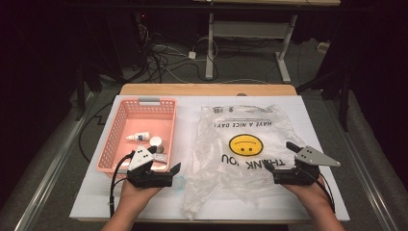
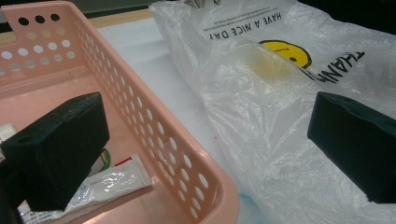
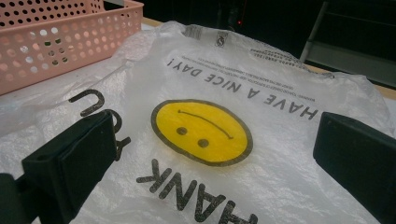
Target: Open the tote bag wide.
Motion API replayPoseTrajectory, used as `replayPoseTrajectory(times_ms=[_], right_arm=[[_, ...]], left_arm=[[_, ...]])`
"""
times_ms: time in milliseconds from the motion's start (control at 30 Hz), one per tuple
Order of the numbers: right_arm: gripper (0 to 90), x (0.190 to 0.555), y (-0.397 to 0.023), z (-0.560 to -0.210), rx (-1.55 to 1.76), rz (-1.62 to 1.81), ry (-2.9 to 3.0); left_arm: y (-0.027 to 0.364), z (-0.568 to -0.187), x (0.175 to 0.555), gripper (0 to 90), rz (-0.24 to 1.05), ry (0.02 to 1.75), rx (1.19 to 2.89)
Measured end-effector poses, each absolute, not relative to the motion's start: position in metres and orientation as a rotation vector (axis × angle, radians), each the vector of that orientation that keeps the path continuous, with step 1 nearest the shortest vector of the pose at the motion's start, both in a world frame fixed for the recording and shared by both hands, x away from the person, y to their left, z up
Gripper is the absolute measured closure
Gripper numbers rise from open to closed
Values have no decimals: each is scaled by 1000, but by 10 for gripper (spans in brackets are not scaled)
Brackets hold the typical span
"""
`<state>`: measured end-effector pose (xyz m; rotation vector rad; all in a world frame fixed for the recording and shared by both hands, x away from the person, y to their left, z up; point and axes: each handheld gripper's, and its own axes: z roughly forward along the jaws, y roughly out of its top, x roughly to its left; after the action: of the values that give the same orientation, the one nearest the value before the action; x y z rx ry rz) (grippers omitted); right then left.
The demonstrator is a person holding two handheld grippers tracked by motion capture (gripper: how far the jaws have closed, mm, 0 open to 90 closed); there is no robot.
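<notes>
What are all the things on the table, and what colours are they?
Basket: one, pink with holes, left side of the table.
Small bottle: one, white, lying in the basket.
Little round pot: one, white top, in the basket beside the bottle.
Tube: one, white and silvery, in the basket's near corner.
Plastic bag: one, see-through white with a yellow smiley face and black letters, lying flat right of the basket.
Table: one, white top with a wooden far edge.
Left gripper: black, open, at the basket's near corner.
Right gripper: black, open, over the bag.

Basket [image 1: 144,132] left of bag [image 1: 240,149] on table [image 1: 317,120]; bottle [image 1: 138,137], tube [image 2: 109,186] in basket.
</notes>
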<state>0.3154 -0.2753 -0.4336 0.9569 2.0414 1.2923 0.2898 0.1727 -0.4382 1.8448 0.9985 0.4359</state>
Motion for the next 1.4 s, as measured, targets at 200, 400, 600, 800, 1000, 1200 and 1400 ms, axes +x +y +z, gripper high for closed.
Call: replayPoseTrajectory(times_ms=[200, 400, 600, 800, 1000, 1200, 1400], right_arm=[[0, 315, -276, -432, 962, 1300, 2030], [0, 316, -276, -433, 966, 1307, 2037], [0, 316, -281, -428, 982, 1302, 2013], [22, 317, -297, -419, 1018, 1269, 1975], [54, 320, -322, -418, 1110, 1227, 1934], [108, 326, -347, -425, 1236, 1196, 1907], [176, 331, -367, -431, 1325, 1171, 1894]], left_arm=[[170, -437, 288, 0, 443, 979, 1863], [169, -436, 289, 0, 432, 976, 1869], [169, -435, 288, 0, 434, 977, 1867], [171, -434, 288, 0, 428, 978, 1858], [170, -434, 288, 0, 426, 975, 1859], [170, -434, 289, 0, 421, 971, 1866], [170, -434, 289, 0, 418, 970, 1870]])
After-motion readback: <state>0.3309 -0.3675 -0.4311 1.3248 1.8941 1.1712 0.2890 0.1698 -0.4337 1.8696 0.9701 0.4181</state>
